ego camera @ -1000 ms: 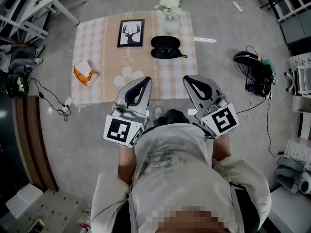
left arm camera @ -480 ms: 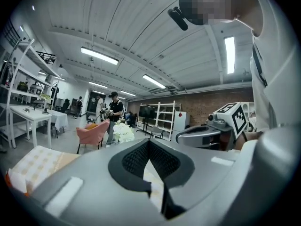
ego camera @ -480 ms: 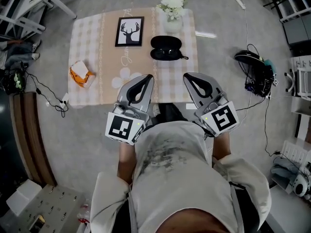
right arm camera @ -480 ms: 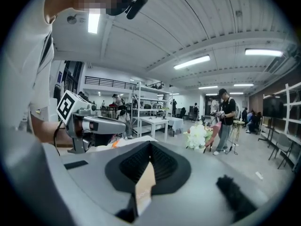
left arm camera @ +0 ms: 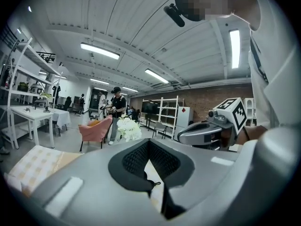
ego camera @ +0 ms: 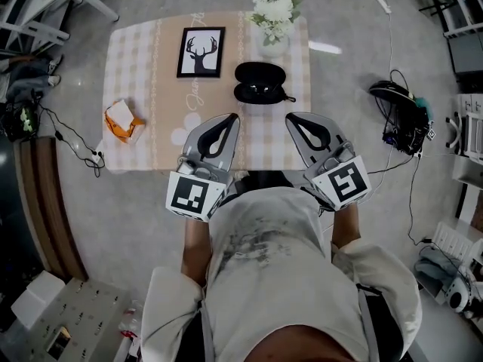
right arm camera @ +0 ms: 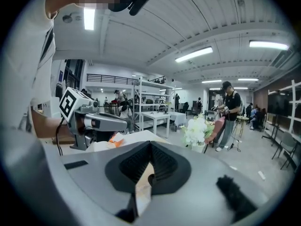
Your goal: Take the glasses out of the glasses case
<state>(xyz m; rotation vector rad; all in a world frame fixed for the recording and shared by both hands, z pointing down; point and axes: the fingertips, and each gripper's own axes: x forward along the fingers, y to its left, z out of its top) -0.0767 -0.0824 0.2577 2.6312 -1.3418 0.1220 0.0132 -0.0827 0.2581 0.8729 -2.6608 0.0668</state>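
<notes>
The black glasses case (ego camera: 258, 81) lies open on the checked tablecloth (ego camera: 139, 66), right of the middle, with dark glasses in its near half. My left gripper (ego camera: 224, 124) and right gripper (ego camera: 296, 123) hover side by side over the table's near edge, both short of the case and pointing toward it. Both are shut with nothing between the jaws. In the left gripper view the left gripper (left arm camera: 148, 142) shows its tips together, and the right gripper (right arm camera: 150, 144) looks the same in its own view. Each gripper view also shows the other gripper beside it.
A framed deer picture (ego camera: 201, 51) stands at the table's back, and a vase of white flowers (ego camera: 274, 13) stands just behind the case. An orange and white packet (ego camera: 123, 121) lies at the left edge. Cables and black gear (ego camera: 400, 111) lie on the floor to the right.
Both grippers have moved forward together toward the table and slightly down. The table and case now sit nearer in the head view. The jaws stayed shut.
</notes>
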